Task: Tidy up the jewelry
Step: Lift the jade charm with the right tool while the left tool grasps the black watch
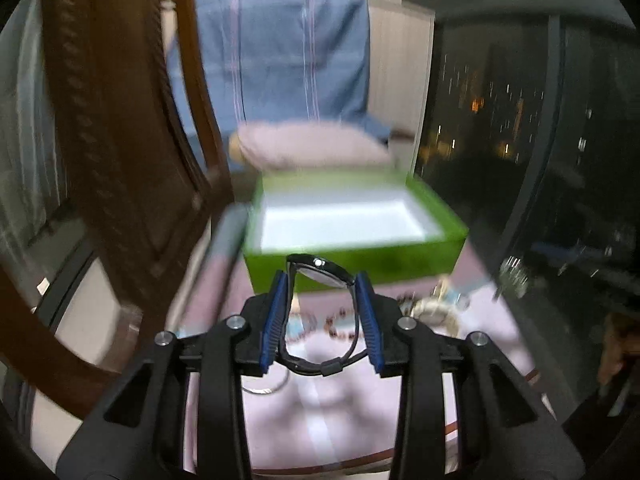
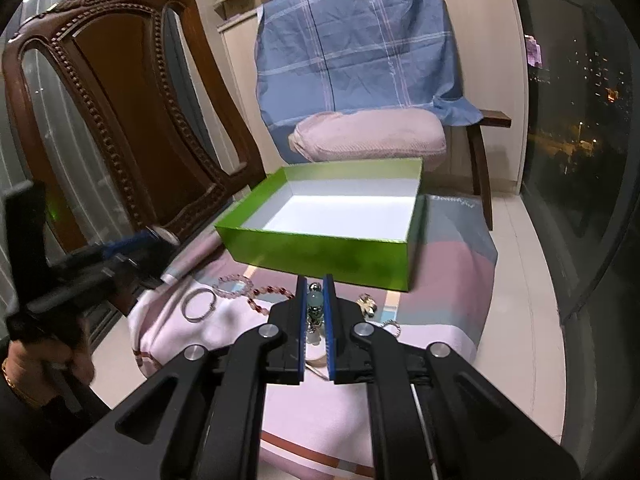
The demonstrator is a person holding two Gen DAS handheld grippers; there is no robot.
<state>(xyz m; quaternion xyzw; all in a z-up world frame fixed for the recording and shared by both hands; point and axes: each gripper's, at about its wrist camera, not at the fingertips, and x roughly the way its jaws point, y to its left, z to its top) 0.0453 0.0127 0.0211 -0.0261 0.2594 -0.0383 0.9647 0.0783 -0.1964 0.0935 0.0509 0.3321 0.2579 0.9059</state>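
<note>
Gripping one watch (image 1: 320,312), left gripper (image 1: 323,280); right gripper (image 2: 312,285) pinches one bead charm (image 2: 314,303).

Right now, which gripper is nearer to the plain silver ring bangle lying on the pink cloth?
Left, it seems. The left gripper, holding a black wristwatch, hangs just up-left of the silver bangle. The right gripper, shut on a pale bead pendant, sits farther right.

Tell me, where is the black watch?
In the left wrist view, the black watch sits clamped in the left hand-held gripper, just before the green box.
</note>
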